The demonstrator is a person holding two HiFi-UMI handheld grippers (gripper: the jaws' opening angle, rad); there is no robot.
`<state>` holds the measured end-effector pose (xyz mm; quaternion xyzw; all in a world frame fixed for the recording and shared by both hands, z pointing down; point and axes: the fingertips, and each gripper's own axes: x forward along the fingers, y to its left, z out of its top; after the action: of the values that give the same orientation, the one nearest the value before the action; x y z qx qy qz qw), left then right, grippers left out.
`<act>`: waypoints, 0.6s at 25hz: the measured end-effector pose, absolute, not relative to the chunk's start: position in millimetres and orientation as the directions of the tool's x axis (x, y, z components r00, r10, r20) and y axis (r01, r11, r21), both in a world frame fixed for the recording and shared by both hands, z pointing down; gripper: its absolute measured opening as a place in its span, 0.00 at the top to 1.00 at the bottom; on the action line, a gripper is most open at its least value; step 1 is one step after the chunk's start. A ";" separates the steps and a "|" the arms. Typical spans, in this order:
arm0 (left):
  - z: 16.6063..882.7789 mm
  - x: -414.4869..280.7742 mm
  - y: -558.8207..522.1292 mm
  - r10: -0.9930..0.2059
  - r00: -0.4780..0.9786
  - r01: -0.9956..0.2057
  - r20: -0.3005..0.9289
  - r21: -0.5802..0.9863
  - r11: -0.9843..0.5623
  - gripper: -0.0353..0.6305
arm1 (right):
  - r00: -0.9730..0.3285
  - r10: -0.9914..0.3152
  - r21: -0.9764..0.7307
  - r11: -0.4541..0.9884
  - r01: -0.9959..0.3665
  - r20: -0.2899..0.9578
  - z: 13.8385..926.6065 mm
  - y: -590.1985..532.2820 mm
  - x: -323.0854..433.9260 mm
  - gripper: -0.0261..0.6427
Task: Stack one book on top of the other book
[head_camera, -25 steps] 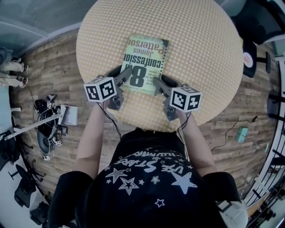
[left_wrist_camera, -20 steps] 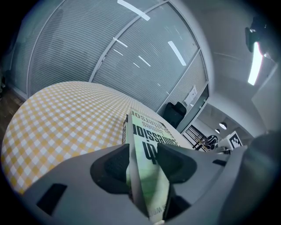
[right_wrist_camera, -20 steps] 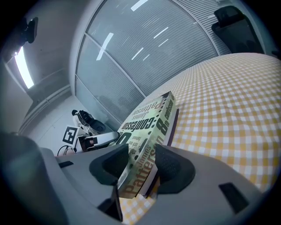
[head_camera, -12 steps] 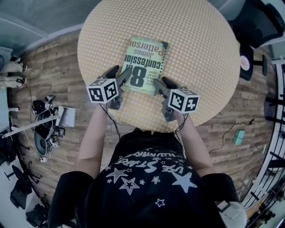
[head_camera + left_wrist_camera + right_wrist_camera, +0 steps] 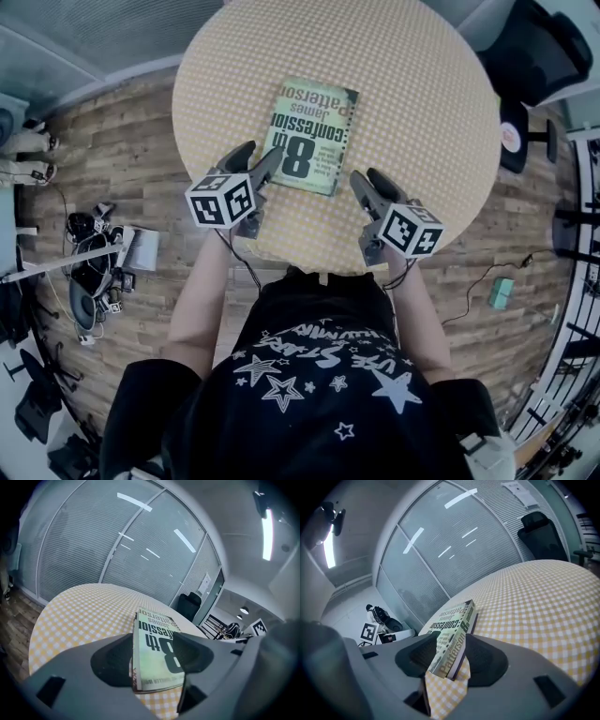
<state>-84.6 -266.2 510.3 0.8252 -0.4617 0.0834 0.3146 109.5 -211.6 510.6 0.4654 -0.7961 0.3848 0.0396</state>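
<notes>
Right gripper (image 5: 364,175) has backed off the book (image 5: 311,136), jaws apart — left gripper (image 5: 261,152) gapes too; only the right gripper view shows the book's spine (image 5: 451,656).

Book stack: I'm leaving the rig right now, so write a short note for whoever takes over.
Left tool: open, empty, at the top book's near left corner, not gripping.
Right tool: open, empty, apart from the books, to their right.
Books: top book lies flat on a darker book on the checked table.
Done: stack made. To do: back both tools away.
</notes>
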 end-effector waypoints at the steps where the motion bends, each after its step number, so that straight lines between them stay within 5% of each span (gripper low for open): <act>1: 506.8 -82.9 -262.6 -0.708 0.566 -0.811 0.423 0.441 -0.385 0.54 | -0.562 -0.715 -0.574 0.273 -0.772 0.415 506.4 -209.5 111.7 0.67; 8: 470.5 -52.6 -236.2 -0.699 0.603 -0.793 0.383 0.384 -0.473 0.60 | -0.591 -0.699 -0.528 0.349 -0.774 0.403 484.1 -196.0 120.7 0.84; 15: 438.4 -28.5 -201.5 -0.752 0.552 -0.833 0.360 0.262 -0.487 0.78 | -0.626 -0.705 -0.568 0.379 -0.730 0.335 468.7 -171.3 134.5 0.90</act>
<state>-28.5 -201.5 438.4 0.8566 -0.4626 0.0988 0.2061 134.5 -171.3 468.7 0.4322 -0.8300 0.3520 0.0183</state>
